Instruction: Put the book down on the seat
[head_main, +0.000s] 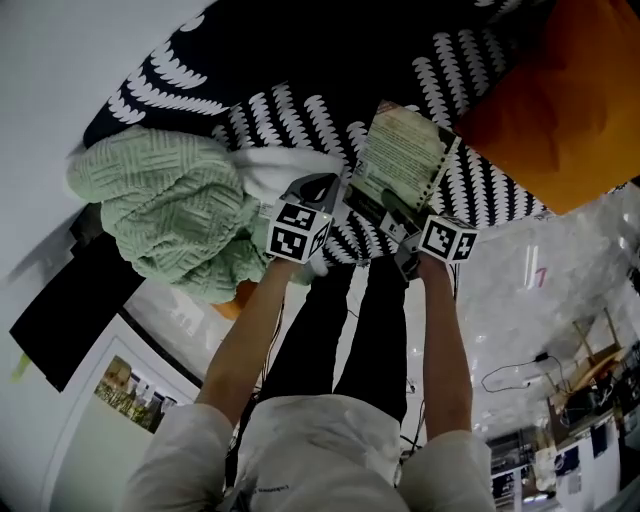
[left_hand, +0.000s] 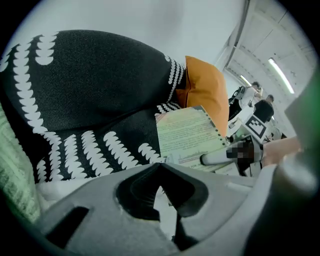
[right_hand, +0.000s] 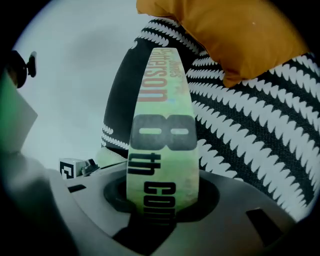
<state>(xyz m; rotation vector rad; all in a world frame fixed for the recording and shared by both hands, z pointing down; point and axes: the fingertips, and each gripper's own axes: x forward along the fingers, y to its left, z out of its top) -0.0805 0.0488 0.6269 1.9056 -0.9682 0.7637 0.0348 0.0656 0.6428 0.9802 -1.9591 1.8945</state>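
Note:
The book (head_main: 400, 155), a pale green paperback, lies tilted over the black seat with white leaf-like marks (head_main: 300, 60). My right gripper (head_main: 395, 210) is shut on its near end. In the right gripper view the book's spine (right_hand: 162, 130) stands up between the jaws with the seat (right_hand: 250, 125) behind it. My left gripper (head_main: 325, 190) is just left of the book, over a white cloth (head_main: 285, 170), with its jaws together and nothing in them. In the left gripper view the book's cover (left_hand: 187, 135) lies to the right above the seat (left_hand: 100, 90). Whether the book touches the seat I cannot tell.
An orange cushion (head_main: 560, 110) lies on the seat just right of the book. A green knitted blanket (head_main: 170, 205) is heaped on the seat's left side, next to the white cloth. A pale wall is behind the seat. A shiny floor with cables (head_main: 520, 370) lies below.

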